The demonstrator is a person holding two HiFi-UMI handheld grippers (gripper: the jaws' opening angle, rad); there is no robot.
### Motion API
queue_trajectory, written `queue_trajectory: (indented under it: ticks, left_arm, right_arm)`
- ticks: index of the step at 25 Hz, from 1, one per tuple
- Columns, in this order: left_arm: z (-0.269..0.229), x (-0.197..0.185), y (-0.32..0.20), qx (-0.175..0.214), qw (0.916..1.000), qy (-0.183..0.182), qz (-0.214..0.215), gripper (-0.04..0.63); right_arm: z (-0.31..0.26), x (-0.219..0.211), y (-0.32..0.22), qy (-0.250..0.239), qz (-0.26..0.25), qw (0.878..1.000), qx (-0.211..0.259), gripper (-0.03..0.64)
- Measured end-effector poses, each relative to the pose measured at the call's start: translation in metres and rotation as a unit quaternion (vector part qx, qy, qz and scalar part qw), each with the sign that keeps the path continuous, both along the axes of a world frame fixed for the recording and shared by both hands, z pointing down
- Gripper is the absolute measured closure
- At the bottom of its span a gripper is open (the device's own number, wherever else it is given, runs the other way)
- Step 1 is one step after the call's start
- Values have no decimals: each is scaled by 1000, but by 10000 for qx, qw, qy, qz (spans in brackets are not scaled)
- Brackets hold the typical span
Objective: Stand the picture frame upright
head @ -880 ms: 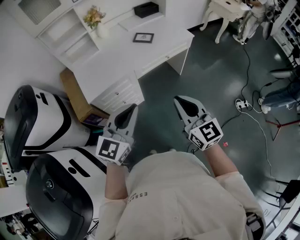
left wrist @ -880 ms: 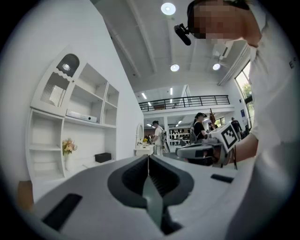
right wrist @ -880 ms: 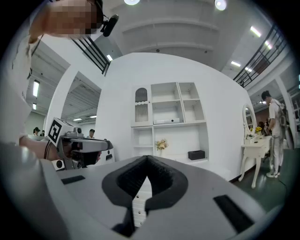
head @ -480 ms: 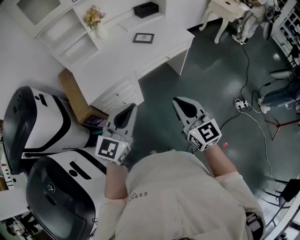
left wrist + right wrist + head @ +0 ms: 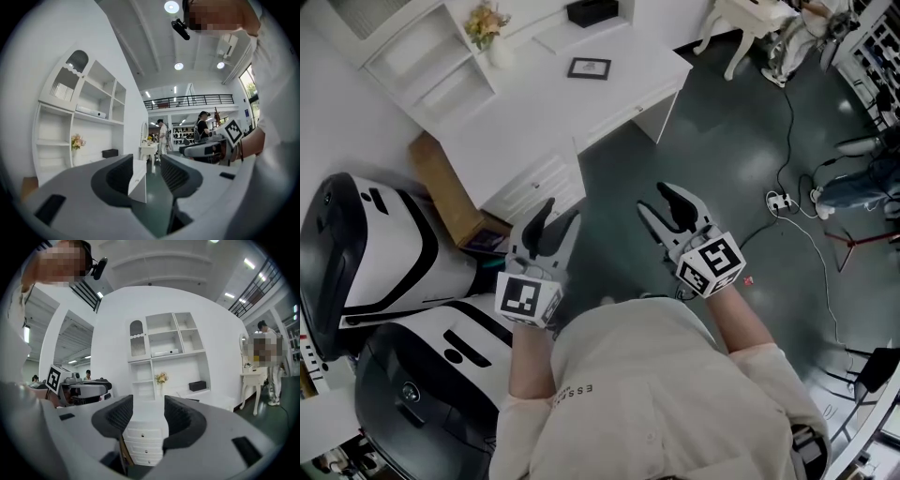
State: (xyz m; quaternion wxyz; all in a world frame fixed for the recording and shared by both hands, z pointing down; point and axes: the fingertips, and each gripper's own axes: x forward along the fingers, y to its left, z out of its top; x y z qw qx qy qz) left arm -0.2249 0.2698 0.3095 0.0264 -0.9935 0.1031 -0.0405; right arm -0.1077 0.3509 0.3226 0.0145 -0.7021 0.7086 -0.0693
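Stands well back from the white desk (image 5: 546, 105), with a stretch of dark floor between. Carries the left gripper (image 5: 560, 214) at lower centre-left of the head view and the right gripper (image 5: 664, 202) just right of centre, both level and pointed up-frame toward the furniture. Holds both claws spread wide and empty: through the gap in the left gripper view, only the desk's near corner and floor; in the right gripper view, only the drawer fronts (image 5: 140, 441) far behind. Probably spread in readiness, so as to slip over a thin edge on arrival without a pause. Finds the picture frame (image 5: 589, 67) at the upper middle of the head view, lying flat on the open part of the desk top, seemingly face up, well apart from both claws. Shares that top with a vase of flowers (image 5: 490, 33) at upper left and a black box (image 5: 592, 12) at the top edge, both clear of the frame, so likely no obstacle. Leaves the task barely begun: frame untouched, not yet reached. Calls next, by judgement, for closing the gap to the desk, pinching one edge of the frame, tipping it up, and perhaps steadying with the other claw while a back stand, if any, takes the weight. Risks a slide across the smooth top or a topple on release.
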Motion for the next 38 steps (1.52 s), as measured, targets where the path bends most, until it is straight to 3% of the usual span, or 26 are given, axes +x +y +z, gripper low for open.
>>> queue_trajectory:
  ticks: [8, 12, 15, 23, 26, 31, 35, 38]
  left_arm:
    - [17, -20, -40, -395, 9992, 13, 8, 417]
    - [24, -8, -41, -379, 9991, -47, 194, 417]
    - [30, 10, -49, -307, 9993, -213, 98, 417]
    - [35, 81, -91, -516, 9958, -306, -697, 417]
    - [35, 119, -105, -542, 9931, -369, -969, 417]
    - [43, 180, -136, -634, 9867, -316, -1464, 417]
    - [51, 223, -152, -702, 9844, -306, -1582, 417]
    - [57, 246, -159, -772, 9859, -402, -1432, 417]
  right_arm:
    - [11, -10, -34, 67, 61, 9997, -228, 414]
    - [19, -3, -50, -157, -251, 9993, -243, 414]
    - [28, 13, -67, -233, -438, 9984, -252, 414]
    - [47, 95, -127, -380, -1232, 9906, -460, 414]
    - [51, 138, -149, -230, -1474, 9868, -637, 414]
    - [62, 211, -184, -102, -1592, 9827, -940, 414]
    - [72, 256, -206, -21, -1660, 9795, -1143, 414]
    - [82, 276, -222, 11, -1644, 9777, -1307, 414]
